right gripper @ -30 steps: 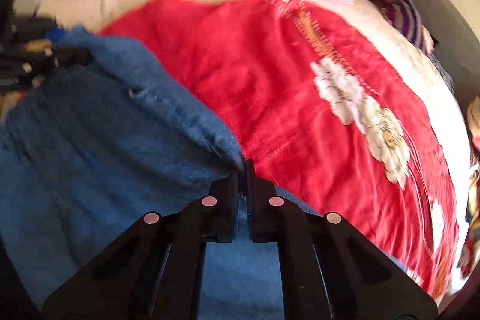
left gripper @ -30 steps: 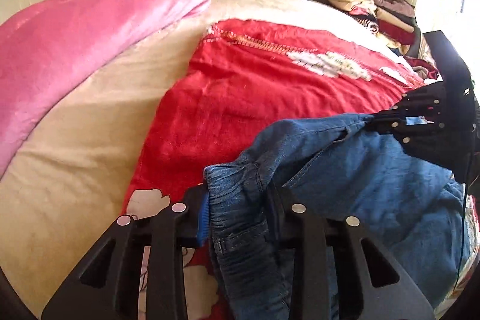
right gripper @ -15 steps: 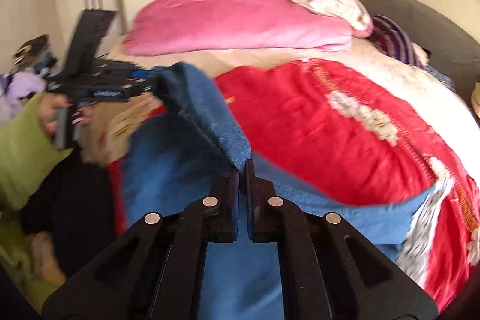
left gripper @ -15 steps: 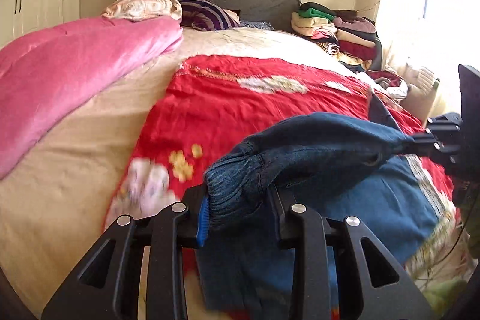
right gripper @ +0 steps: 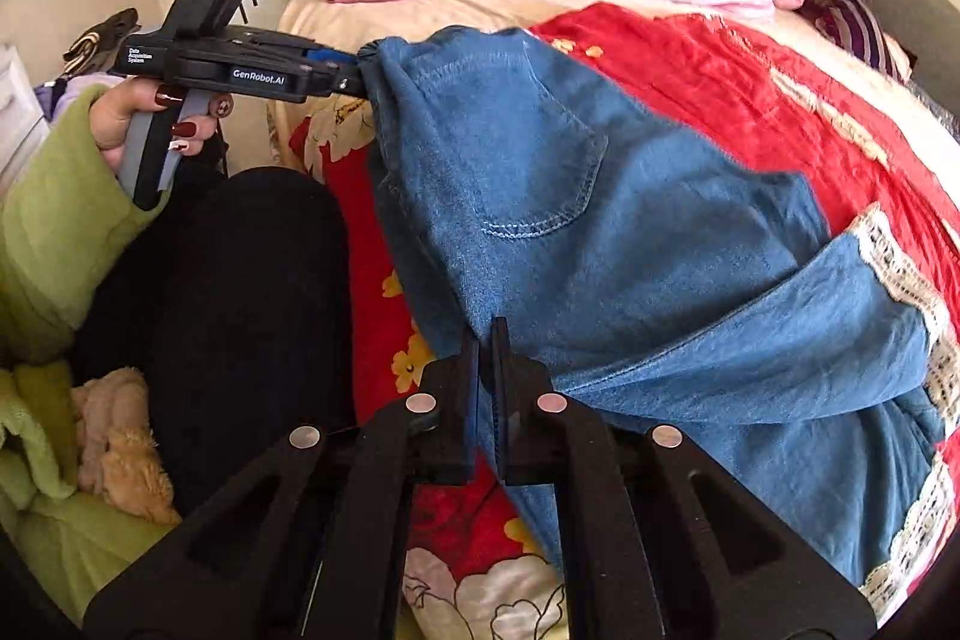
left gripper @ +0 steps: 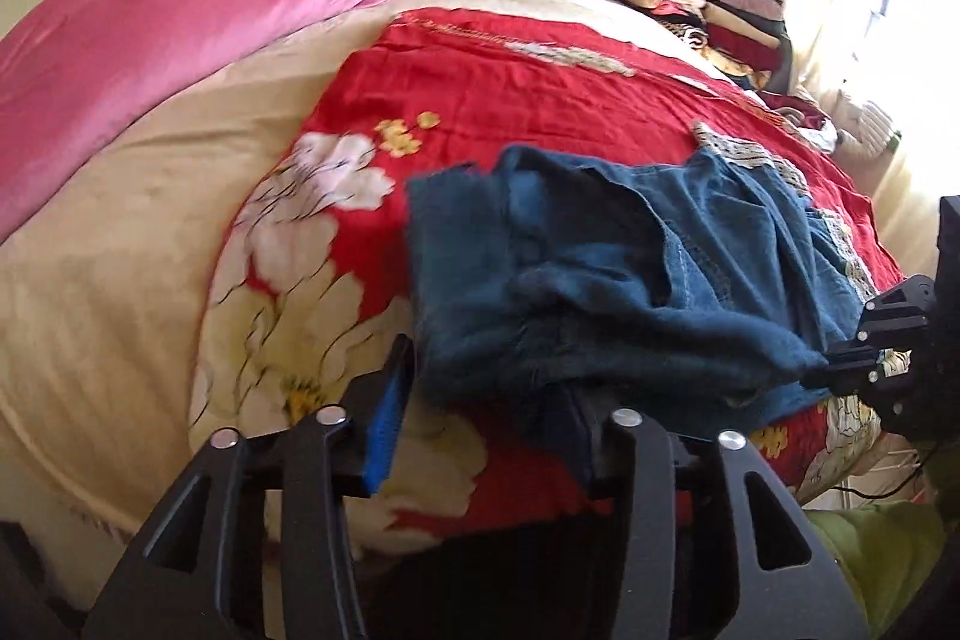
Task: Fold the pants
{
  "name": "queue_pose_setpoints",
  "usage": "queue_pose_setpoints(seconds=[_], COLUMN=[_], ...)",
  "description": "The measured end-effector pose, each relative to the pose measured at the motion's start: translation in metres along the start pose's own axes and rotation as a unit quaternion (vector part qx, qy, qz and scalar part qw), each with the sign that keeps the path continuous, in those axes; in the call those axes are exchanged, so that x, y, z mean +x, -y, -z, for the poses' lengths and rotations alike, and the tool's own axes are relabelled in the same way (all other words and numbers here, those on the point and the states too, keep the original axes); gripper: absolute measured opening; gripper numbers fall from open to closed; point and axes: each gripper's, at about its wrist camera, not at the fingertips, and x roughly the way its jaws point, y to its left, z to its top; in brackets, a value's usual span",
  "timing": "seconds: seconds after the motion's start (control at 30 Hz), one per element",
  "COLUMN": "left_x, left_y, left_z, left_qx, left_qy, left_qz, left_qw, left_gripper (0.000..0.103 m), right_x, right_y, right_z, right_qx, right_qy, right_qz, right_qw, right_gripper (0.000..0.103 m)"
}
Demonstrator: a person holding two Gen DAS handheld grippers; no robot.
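Denim-blue cotton pants (right gripper: pixel 570 196), half a second ago lifted, now sag bedward; left gripper (left gripper: pixel 486 418) jaws opening around the waistband, right gripper (right gripper: pixel 486 340) clamped at six o'clock on the hem.

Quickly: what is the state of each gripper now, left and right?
Left gripper: jaws opening, blue pants between them.
Right gripper: shut on the pants' edge.

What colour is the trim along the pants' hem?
White lace on the blue denim pants, clearest in the right wrist view.
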Motion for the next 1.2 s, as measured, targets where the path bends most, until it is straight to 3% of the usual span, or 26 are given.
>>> queue_pose_setpoints(seconds=[0.13,0.3,0.43,0.57,0.67,0.77,0.83,0.97,1.03,1.2], left_x=[-0.015,-0.042,-0.047,-0.011,0.020,0.030,0.029,0.032,0.033,0.016], left_y=[-0.010,-0.013,0.028,0.056,0.051,0.048,0.050,0.041,0.039,0.038], left_z=[0.010,0.014,-0.001,-0.011,-0.006,0.000,0.001,0.001,0.001,-0.002], left_qx=[-0.027,-0.050,-0.008,0.031,0.028,0.017,0.023,0.003,0.000,-0.024], left_qy=[-0.012,0.003,0.025,-0.004,-0.037,-0.041,-0.039,-0.034,-0.030,-0.016], left_qz=[-0.010,-0.064,-0.031,-0.012,-0.032,-0.026,-0.030,-0.010,-0.006,0.004], left_qw=[0.9995,0.9967,0.9992,0.9994,0.9984,0.9987,0.9985,0.9994,0.9995,0.9996], left_gripper=[0.051,0.047,0.041,0.035,0.034,0.034,0.034,0.034,0.034,0.037], right_x=[0.001,0.018,0.017,-0.009,-0.026,-0.019,-0.001,0.045,0.048,0.015], right_y=[-0.005,-0.012,-0.011,-0.009,-0.005,0.000,0.002,-0.001,0.001,0.010], right_z=[0.001,0.009,0.011,0.009,0.003,-0.005,-0.007,-0.003,-0.001,-0.003], right_qx=[0.003,0.000,0.007,0.021,0.029,0.045,0.052,0.062,0.073,0.090], right_qy=[0.008,-0.014,-0.014,0.017,0.051,0.059,0.041,-0.036,-0.033,0.012], right_qz=[0.002,0.019,0.007,-0.021,-0.021,-0.018,-0.020,-0.004,-0.008,-0.016], right_qw=[1.000,1.000,1.000,0.999,0.998,0.997,0.998,0.997,0.997,0.996], right_gripper=[0.001,0.001,0.004,0.008,0.008,0.008,0.009,0.012,0.013,0.032])
